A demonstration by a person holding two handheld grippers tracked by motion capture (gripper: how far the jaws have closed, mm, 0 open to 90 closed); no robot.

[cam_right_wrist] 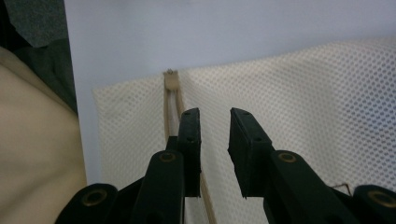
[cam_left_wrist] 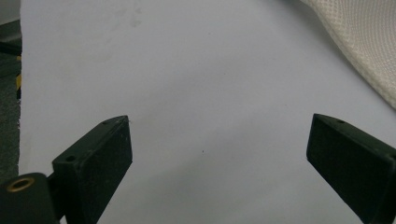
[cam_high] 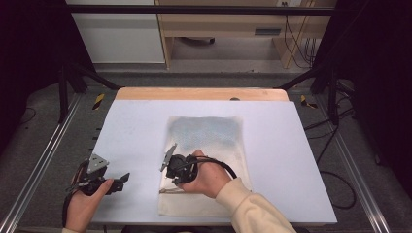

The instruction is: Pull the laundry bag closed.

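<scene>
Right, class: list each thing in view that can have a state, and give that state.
Mesh bag: lying flat on the table.
Zip: slider at the bag's edge; open or closed unclear.
Left claw: wide open, empty, over the table.
Right claw: nearly shut, narrow gap, over the bag by the zip.

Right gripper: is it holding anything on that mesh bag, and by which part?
Cannot tell: right gripper jaws nearly shut over mesh bag beside its zipper.

Bare table (cam_high: 291,160) lies open left and right of the flat mesh bag (cam_high: 209,131), between both grippers too.
</scene>
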